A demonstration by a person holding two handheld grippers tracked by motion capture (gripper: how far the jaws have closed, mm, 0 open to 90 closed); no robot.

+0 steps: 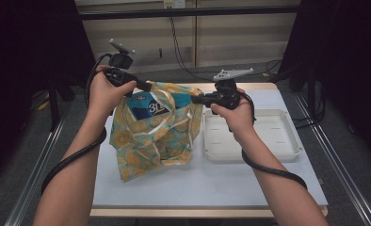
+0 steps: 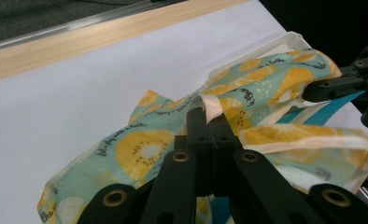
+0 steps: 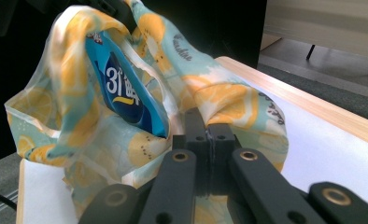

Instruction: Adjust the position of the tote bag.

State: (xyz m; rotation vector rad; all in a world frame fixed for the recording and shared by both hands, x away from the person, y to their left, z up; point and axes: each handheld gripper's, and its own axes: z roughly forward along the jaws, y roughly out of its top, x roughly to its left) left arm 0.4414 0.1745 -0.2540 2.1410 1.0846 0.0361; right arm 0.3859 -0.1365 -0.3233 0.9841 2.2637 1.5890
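A teal cloth bag (image 1: 153,134) printed with yellow lemon slices hangs lifted over the white table, its mouth held apart. My left gripper (image 1: 148,87) is shut on the bag's left rim (image 2: 208,105). My right gripper (image 1: 193,100) is shut on the right rim (image 3: 205,109). Inside the open mouth stands a blue packet (image 1: 150,106) with white lettering, also seen as the blue packet (image 3: 126,91) in the right gripper view. The bag's cream handles (image 1: 167,117) droop across the opening. The bag's bottom rests on the table.
A shallow white tray (image 1: 287,141) lies to the right of the bag, under the right hand. The white table top (image 1: 207,183) has a wooden front edge. Black curtains and metal rails flank both sides.
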